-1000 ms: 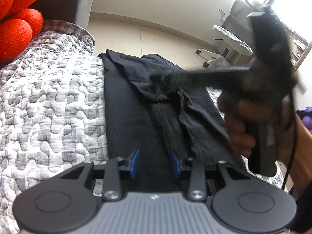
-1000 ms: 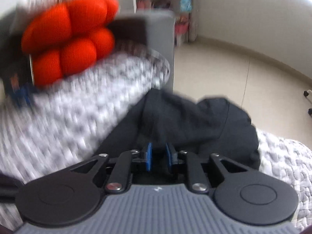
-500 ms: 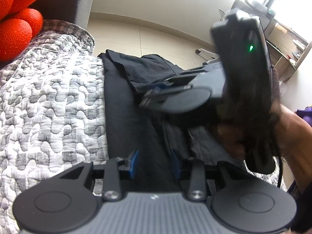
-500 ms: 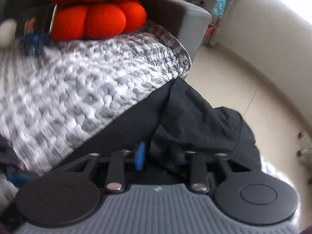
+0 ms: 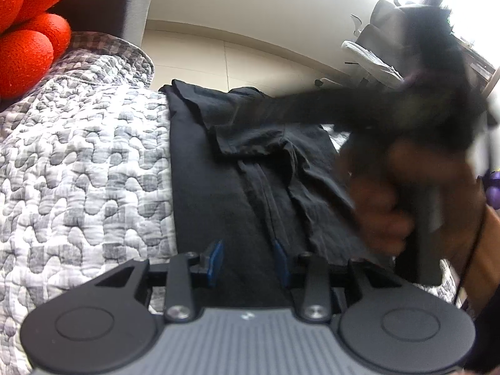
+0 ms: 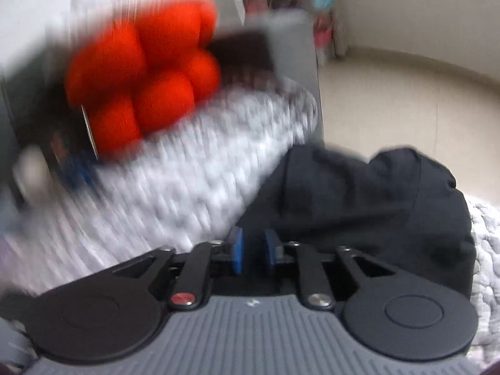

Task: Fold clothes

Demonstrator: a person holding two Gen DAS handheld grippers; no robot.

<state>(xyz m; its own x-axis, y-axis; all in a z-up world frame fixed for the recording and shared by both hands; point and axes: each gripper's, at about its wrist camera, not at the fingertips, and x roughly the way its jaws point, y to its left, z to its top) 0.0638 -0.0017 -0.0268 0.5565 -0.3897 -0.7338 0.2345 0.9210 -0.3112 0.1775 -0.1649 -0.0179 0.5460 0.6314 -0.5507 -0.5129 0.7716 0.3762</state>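
Two grippers work over one black garment (image 5: 218, 187) that lies flat on a grey-and-white quilt (image 5: 78, 162). In the left wrist view the garment runs from 6 o'clock up toward 12 o'clock as a long dark strip, with a folded flap creased across its upper part at about 1 o'clock and more loose folds trailing down its right side. The left gripper (image 5: 248, 261) sits at 6 o'clock above the near end of the cloth; its blue-tipped jaws stand moderately apart with bare black fabric showing between them, gripping nothing.

At 3 o'clock in that view a hand (image 5: 384, 215) grasps the handle of the right gripper, whose body stretches out, motion-blurred, toward the flap at 1 o'clock. The right gripper (image 6: 253, 248) in its own view shows blue fingertips (image 6: 237, 248) set narrowly apart, a thin gap between them; whether any cloth is pinched there I cannot tell, as the picture is smeared. Ahead of it, from 12 to 3 o'clock, the garment bunches into a rounded dark heap (image 6: 375, 200).

Red round cushions (image 5: 25, 31) rest at 10 o'clock against a grey sofa arm (image 5: 125, 6). A pale tiled floor (image 5: 250, 59) lies beyond at 12 o'clock, and an office chair (image 5: 375, 50) stands at 2 o'clock.
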